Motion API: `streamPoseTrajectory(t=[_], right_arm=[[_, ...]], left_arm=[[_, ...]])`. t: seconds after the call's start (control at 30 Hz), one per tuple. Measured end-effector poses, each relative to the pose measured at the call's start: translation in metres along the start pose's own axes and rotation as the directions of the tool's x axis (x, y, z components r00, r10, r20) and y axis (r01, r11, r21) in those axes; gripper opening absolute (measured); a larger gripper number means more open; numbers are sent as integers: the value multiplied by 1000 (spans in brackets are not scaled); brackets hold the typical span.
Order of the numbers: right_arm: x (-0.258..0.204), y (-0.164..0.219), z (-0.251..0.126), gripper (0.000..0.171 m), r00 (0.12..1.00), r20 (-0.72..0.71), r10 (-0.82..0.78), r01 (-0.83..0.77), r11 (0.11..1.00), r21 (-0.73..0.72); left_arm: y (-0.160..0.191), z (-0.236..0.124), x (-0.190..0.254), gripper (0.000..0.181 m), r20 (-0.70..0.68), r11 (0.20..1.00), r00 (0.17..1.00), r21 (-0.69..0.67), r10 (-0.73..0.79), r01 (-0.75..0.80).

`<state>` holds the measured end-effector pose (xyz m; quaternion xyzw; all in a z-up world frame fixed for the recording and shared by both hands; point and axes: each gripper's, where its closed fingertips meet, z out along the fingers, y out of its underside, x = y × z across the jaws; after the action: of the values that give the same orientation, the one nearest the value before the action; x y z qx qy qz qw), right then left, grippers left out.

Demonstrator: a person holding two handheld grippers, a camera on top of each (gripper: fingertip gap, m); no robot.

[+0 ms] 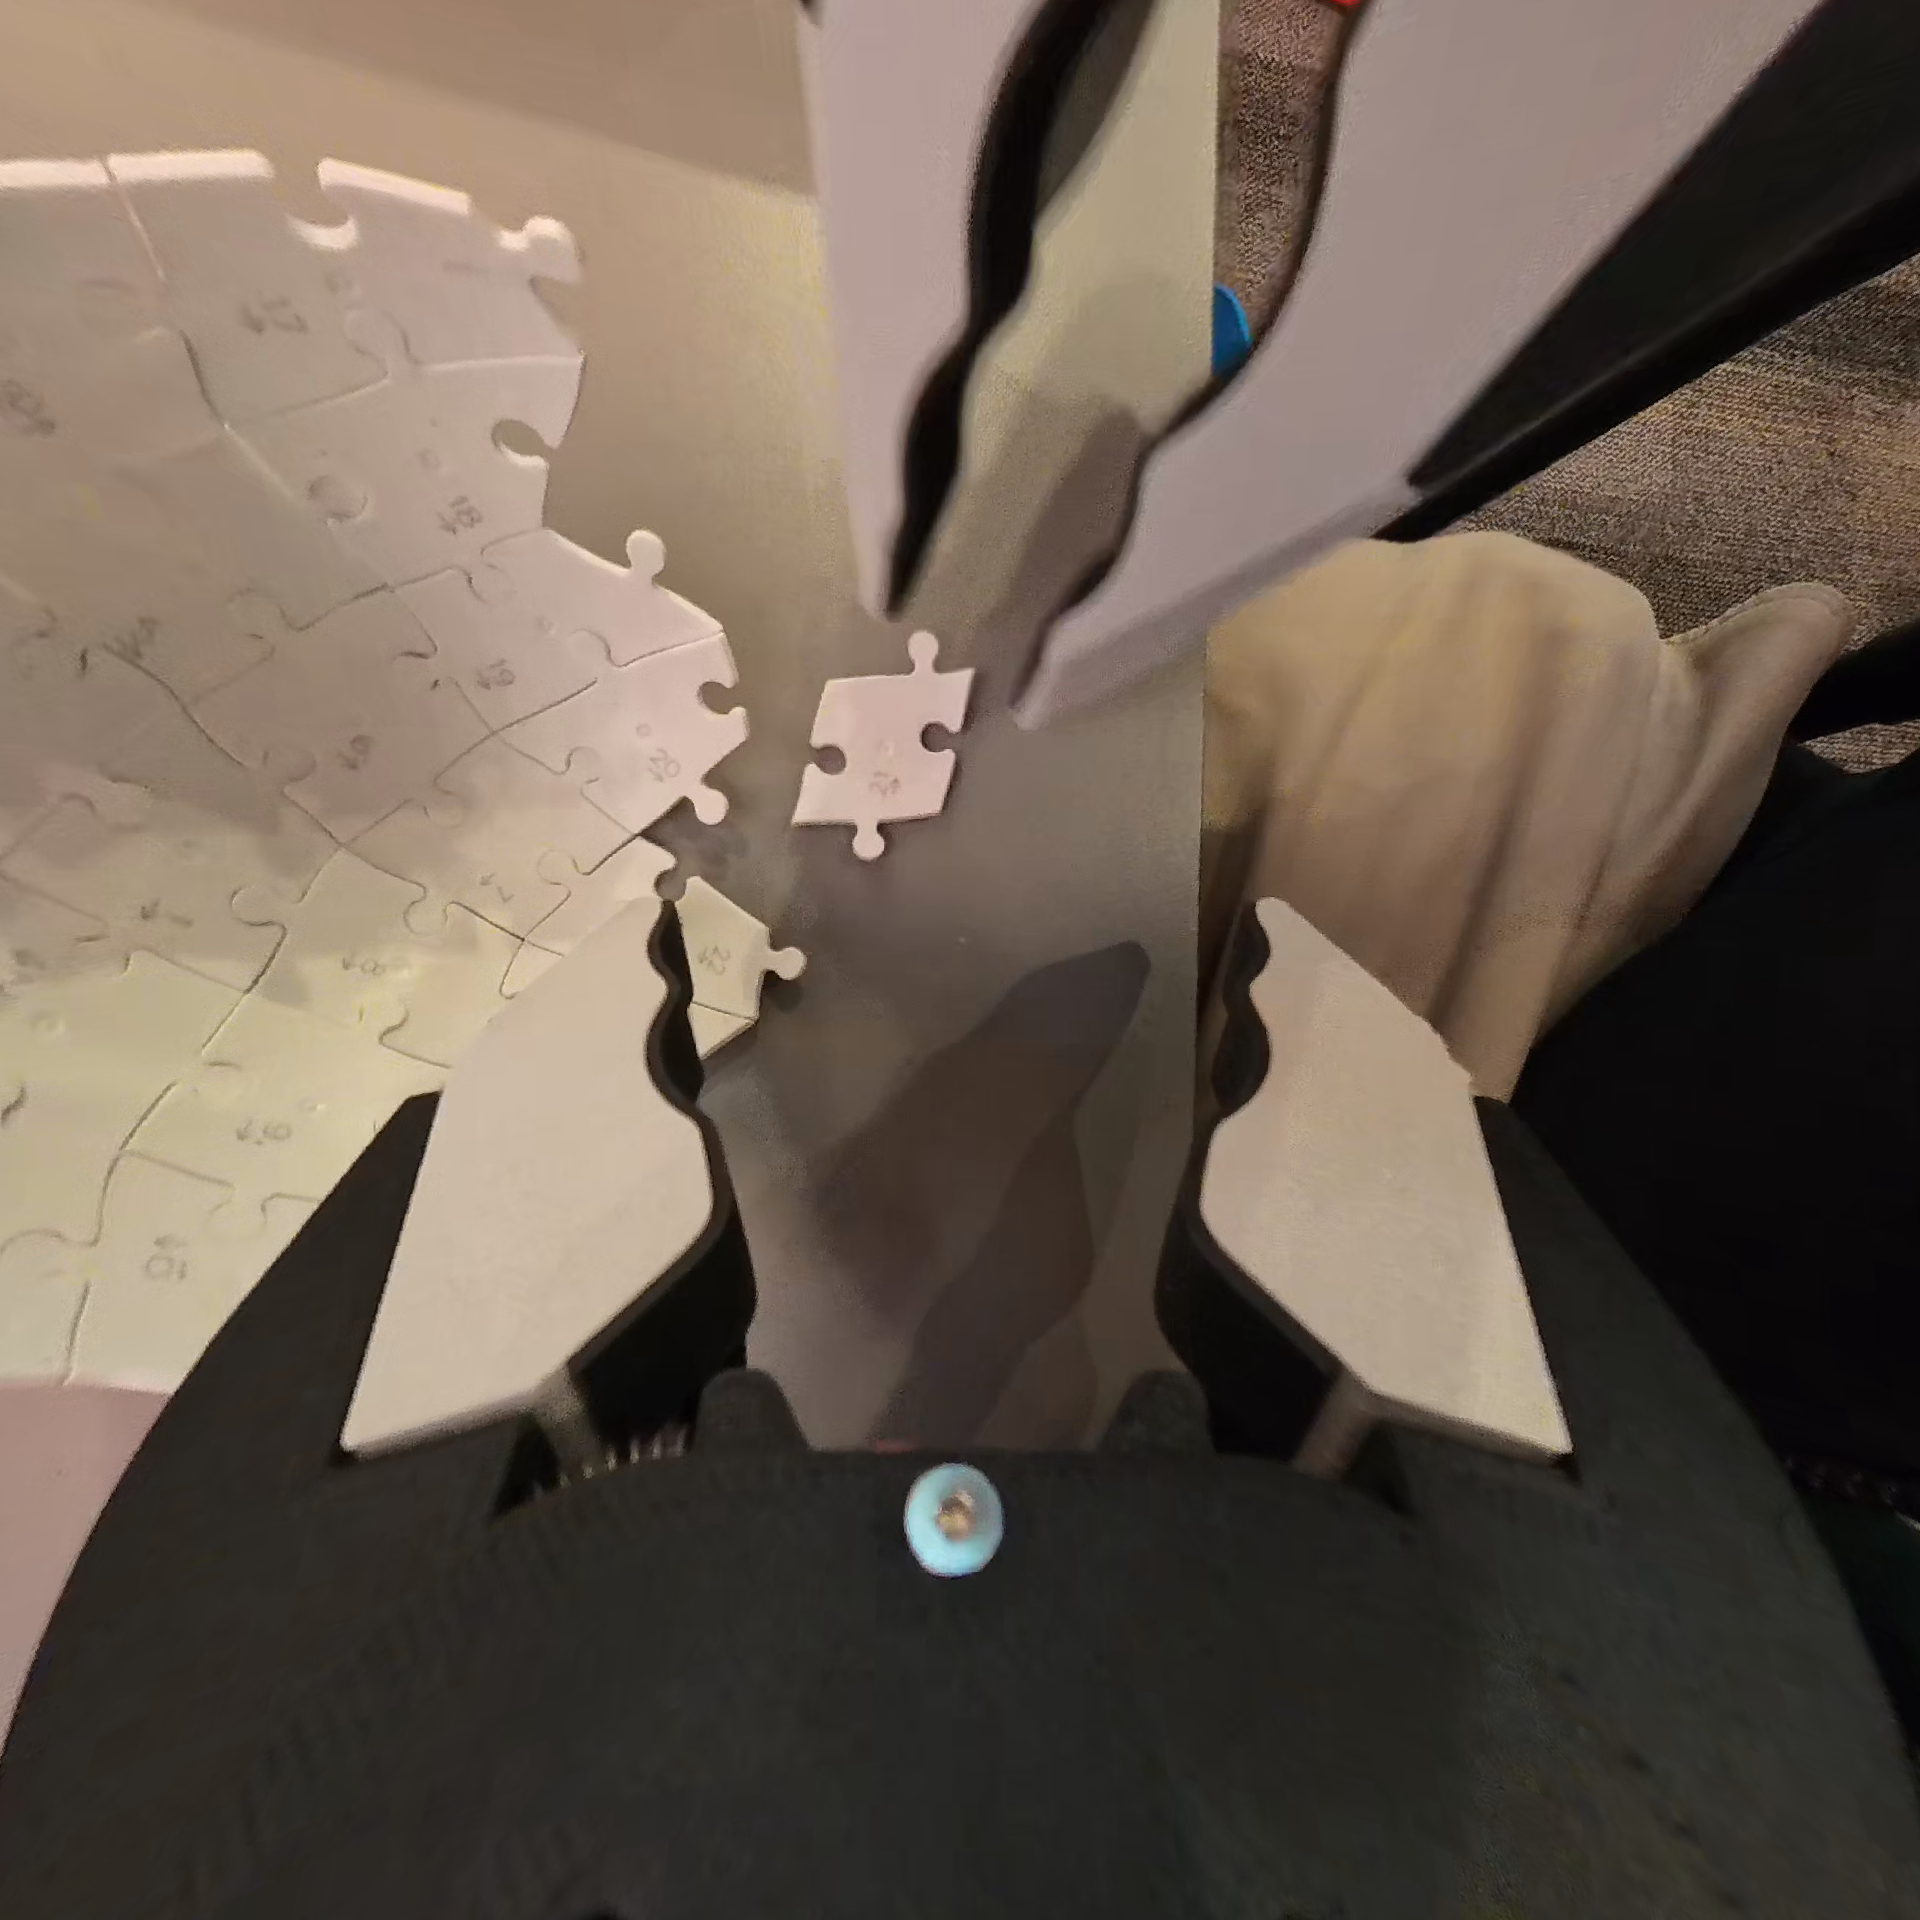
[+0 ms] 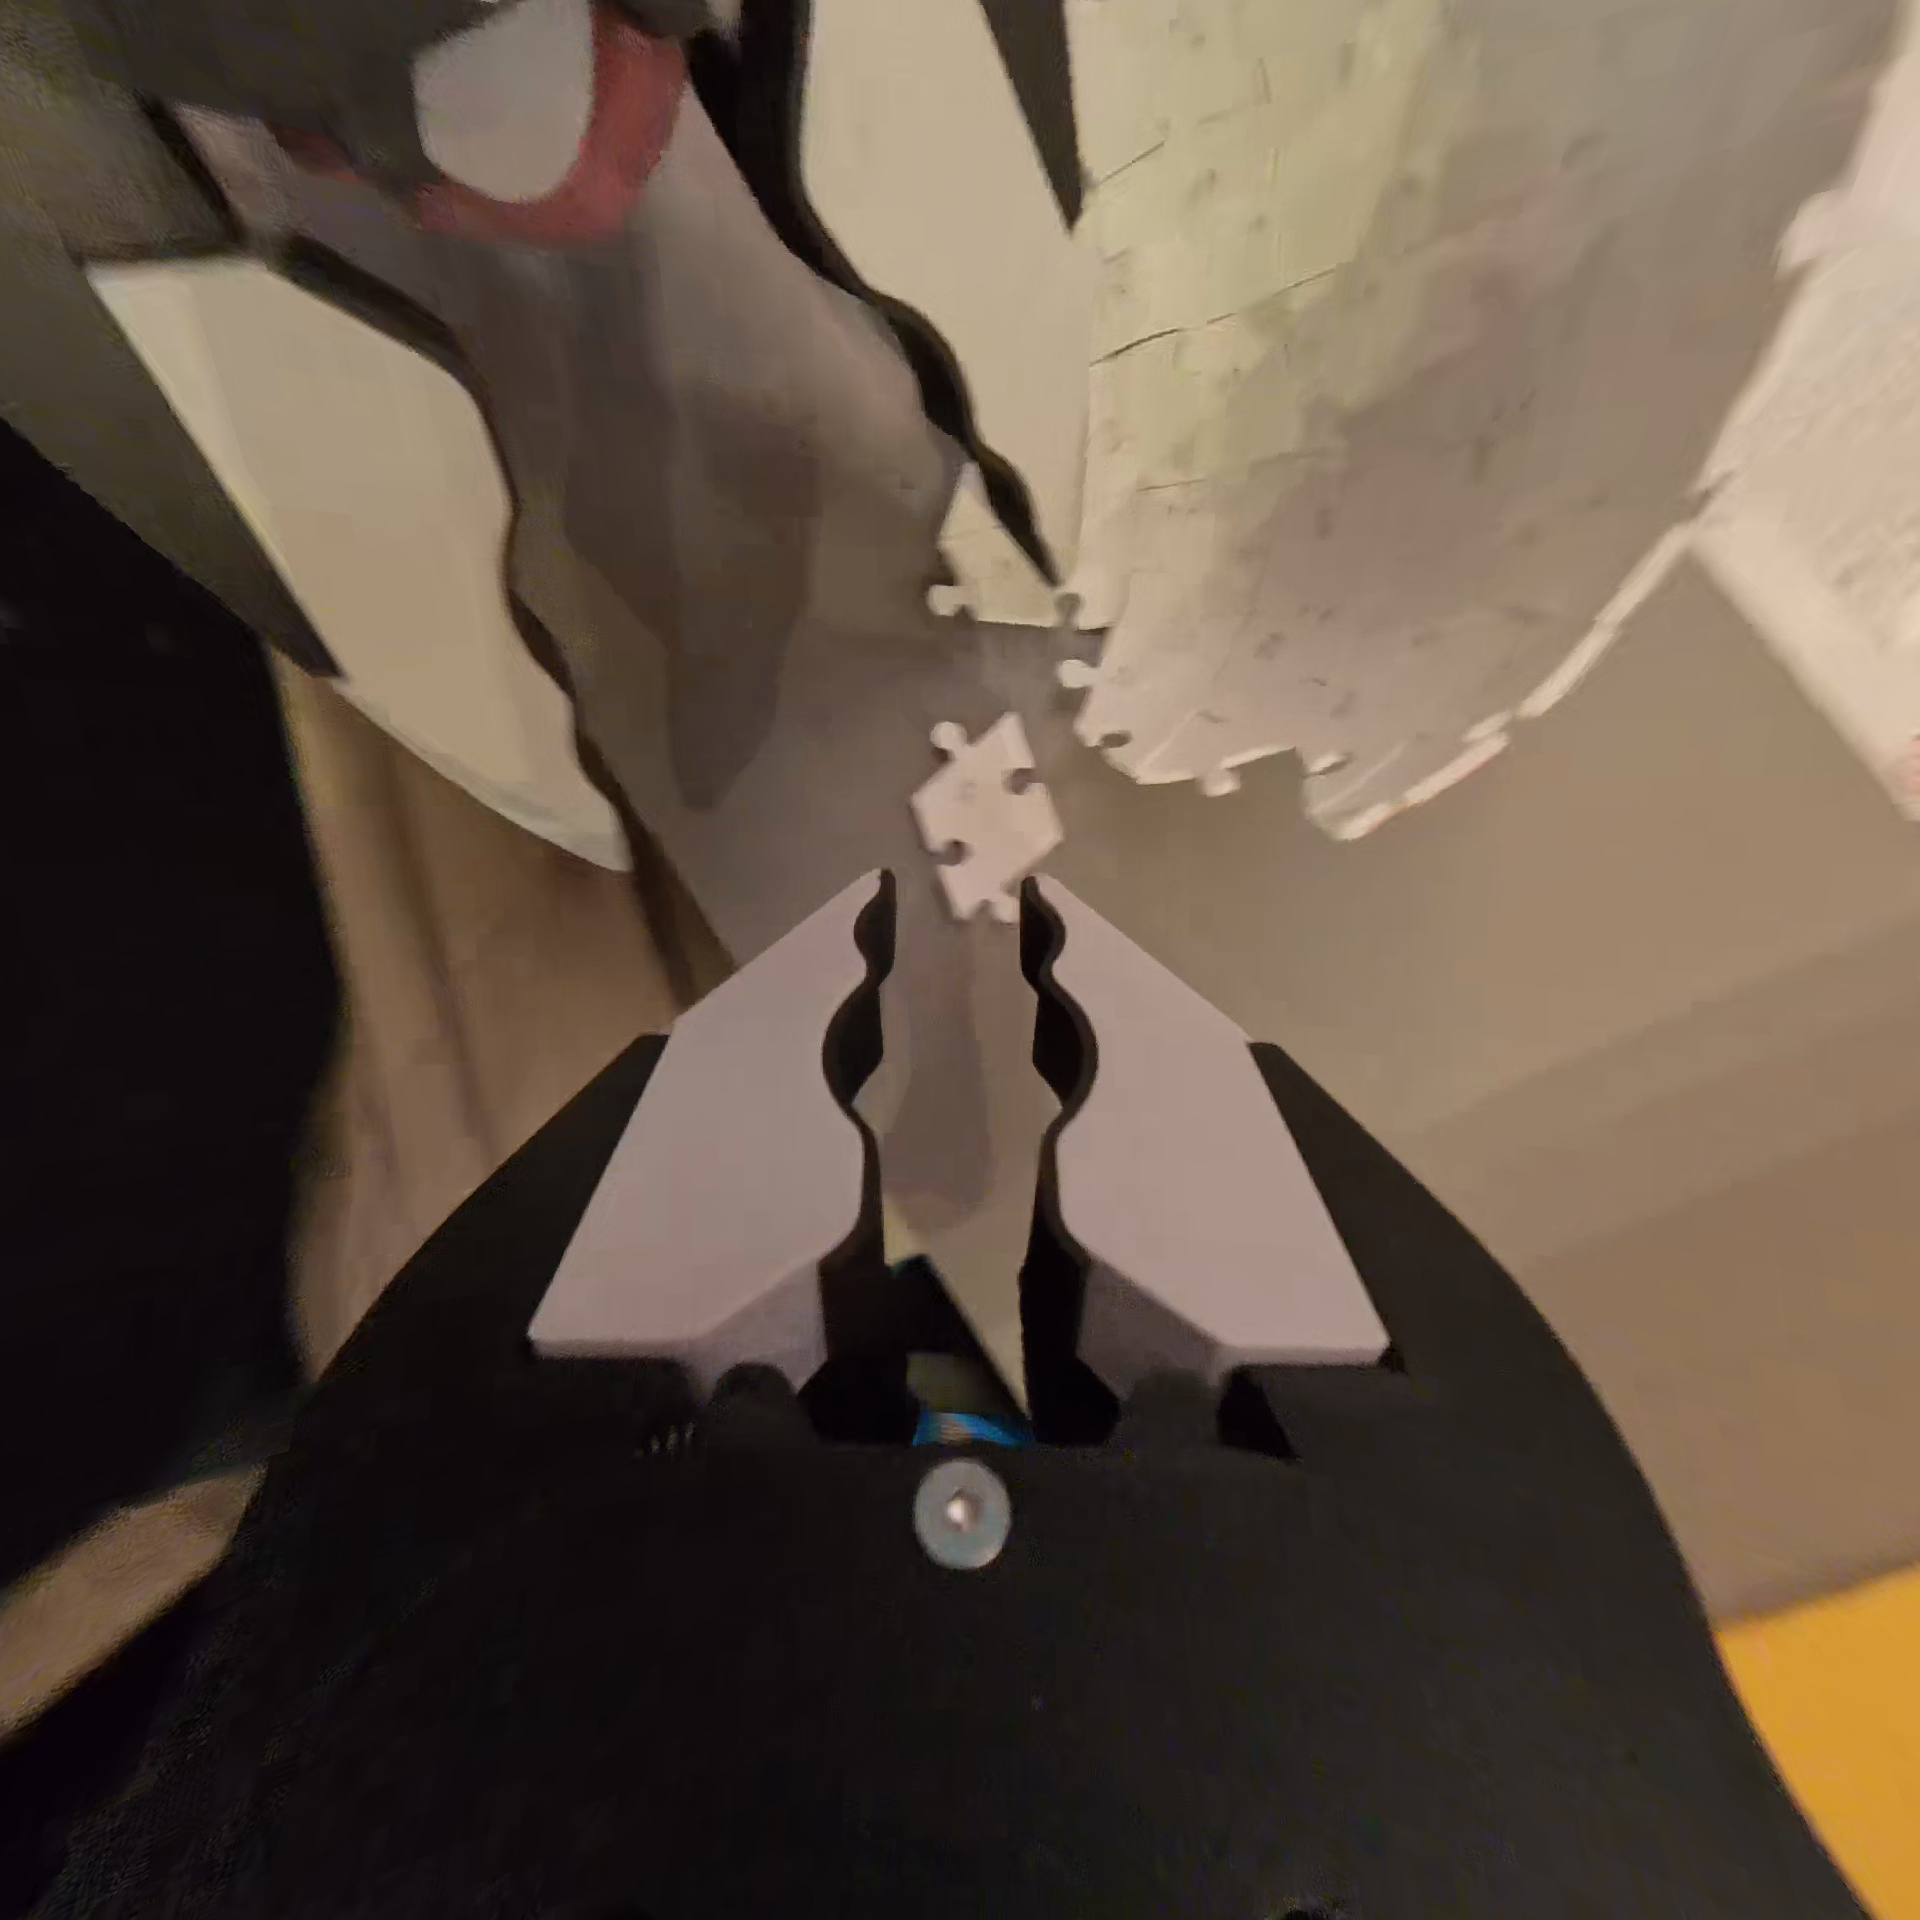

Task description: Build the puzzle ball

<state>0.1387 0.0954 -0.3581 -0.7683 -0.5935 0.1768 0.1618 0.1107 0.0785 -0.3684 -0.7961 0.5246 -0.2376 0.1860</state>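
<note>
The partly built puzzle ball is a curved white shell of joined pieces lying on the grey table; it also shows in the right wrist view. A loose white piece lies flat just right of the shell's edge. My left gripper is open wide and empty, and its left finger is beside the shell's rim. My right gripper is open a little and empty. Its tips are just short of the loose piece. The right gripper also shows from above in the left wrist view.
The table edge runs close on the right, with a person's beige-clothed leg beyond it. In the right wrist view a white sheet lies at the far right and a yellow surface at the bottom right. The left gripper's tips are roughly 4 centimeters from the right gripper's.
</note>
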Motion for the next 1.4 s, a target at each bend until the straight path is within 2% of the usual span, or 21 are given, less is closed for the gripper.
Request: streamPoseTrajectory(t=[0.17,0.23,0.4,0.53,0.67,0.73,0.9,1.03,1.13,1.23,1.37,1.4], right_arm=[[-10,12,13,6,980,16,198,-198,980,-17],[-5,13,13,2,976,-4,218,-218,976,-16],[5,8,13,18,980,-57,189,-191,981,-24],[3,3,13,38,944,-48,326,-326,945,1],[0,-10,20,52,916,-105,387,-380,922,77],[4,-10,22,42,917,-170,360,-353,933,70],[3,-11,21,37,950,-151,272,-269,962,36],[-4,-17,11,46,924,-108,367,-359,929,87],[-11,-16,23,59,902,-110,417,-409,908,90],[-8,-16,25,39,917,-161,364,-355,931,84],[-9,-10,24,24,965,-143,218,-214,976,40],[-7,-10,21,31,970,-149,190,-186,982,42]], left_arm=[[0,0,0,98,-2,1000,1000,5,0,0],[0,0,0,98,-2,1000,1000,6,3,-3],[0,0,1,98,0,1000,1000,4,7,-7],[1,0,1,98,-3,1000,1000,3,1,-1],[0,0,0,97,-6,1000,1000,6,-1,1],[-1,0,1,97,-8,1000,1000,10,0,0],[0,0,1,97,-13,1000,1000,18,1,0],[1,-2,1,96,-18,1000,1000,18,-7,7],[2,-2,0,95,-20,1000,1000,19,-10,11],[2,-3,0,95,-21,1000,1000,21,-13,14],[2,-3,0,96,-24,1000,1000,26,-14,15],[1,-3,0,96,-24,1000,1000,26,-14,14]])
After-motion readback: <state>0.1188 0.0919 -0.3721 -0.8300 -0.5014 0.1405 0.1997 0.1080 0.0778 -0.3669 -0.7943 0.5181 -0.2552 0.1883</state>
